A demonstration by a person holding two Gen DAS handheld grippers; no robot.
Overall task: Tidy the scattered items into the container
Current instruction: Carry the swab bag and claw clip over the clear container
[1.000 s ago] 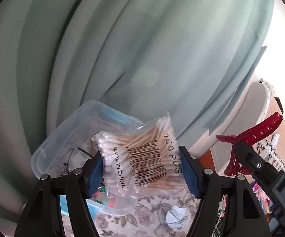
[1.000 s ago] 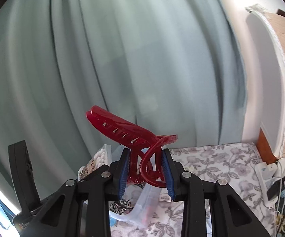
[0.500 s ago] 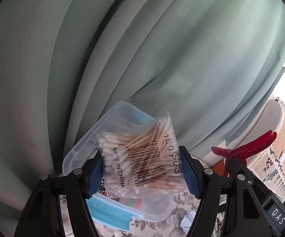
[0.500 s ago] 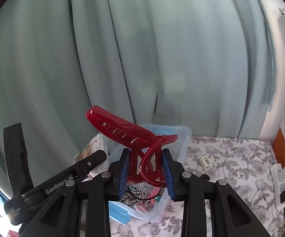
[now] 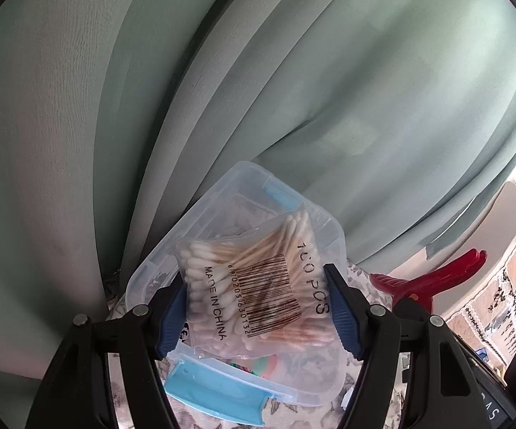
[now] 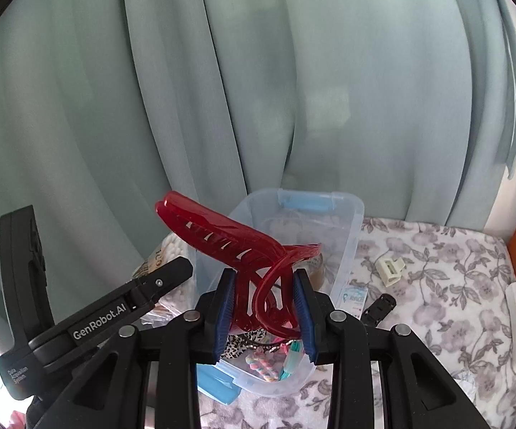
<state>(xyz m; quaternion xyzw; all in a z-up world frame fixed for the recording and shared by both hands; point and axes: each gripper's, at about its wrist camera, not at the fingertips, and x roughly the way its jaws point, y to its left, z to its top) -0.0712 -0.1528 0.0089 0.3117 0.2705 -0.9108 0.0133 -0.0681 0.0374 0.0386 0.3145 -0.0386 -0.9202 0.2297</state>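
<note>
Two claws hang over the clear bin [image 6: 347, 236] by the curtain [image 6: 258, 71]: left claw [image 5: 258, 307] clamps a swab bag [image 5: 254, 286], right claw [image 6: 263, 307] pinches a red clip [image 6: 229, 236], with a white clip [image 6: 388, 268] and black clip [image 6: 377, 305] lying right of the bin.

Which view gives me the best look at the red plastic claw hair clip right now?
The right wrist view: the red plastic claw hair clip sits centre frame, clamped in the right gripper, with its teeth and looped handles visible. The left wrist view shows only its closed tip at the right edge, partly hidden by black gripper parts.
</note>
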